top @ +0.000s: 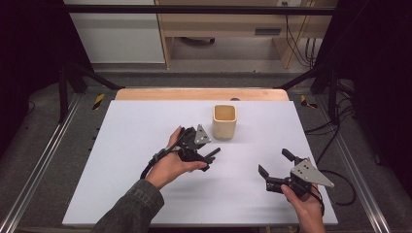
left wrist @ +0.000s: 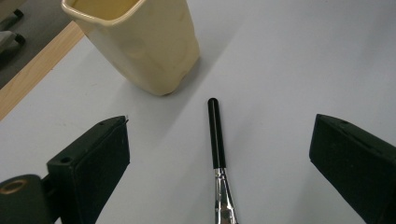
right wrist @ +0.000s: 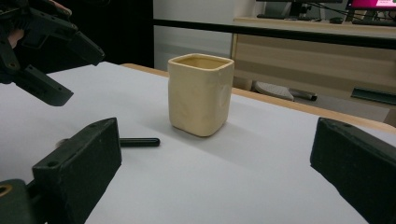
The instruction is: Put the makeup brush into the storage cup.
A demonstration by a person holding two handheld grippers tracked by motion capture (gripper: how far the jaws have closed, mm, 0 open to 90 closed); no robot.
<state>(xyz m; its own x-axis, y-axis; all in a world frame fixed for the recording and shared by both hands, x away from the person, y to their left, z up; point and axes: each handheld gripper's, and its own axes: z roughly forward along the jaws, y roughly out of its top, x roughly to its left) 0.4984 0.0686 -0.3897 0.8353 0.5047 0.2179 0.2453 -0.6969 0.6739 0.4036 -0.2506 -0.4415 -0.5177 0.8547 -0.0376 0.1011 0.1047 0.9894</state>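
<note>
Brush work seems to be in hand: a thin brush (left wrist: 215,135) with a black handle and a shiny metal ferrule lies flat on the white table (top: 145,194), directly between the jaws of the left gripper (top: 206,155) and pointing away from it toward the cream cup (left wrist: 140,42). This gripper is released, its jaws standing wide on both sides of the handle without touching it. The tip of the handle ends just short of the cup, near but apart.

I judge the brush to be light and stiff, and its smooth round handle may roll or slip under the pads. The best hold is probably across the black handle near the ferrule, with the jaws low to the table. The cup looks like ceramic, so rather heavy and fragile; a push could make it slide.

The right gripper (top: 277,170) is also released and holds nothing; the cup stands ahead of it, between its jaws in its own view, well apart. Much bare table lies around both grippers, and the edges are far.
</note>
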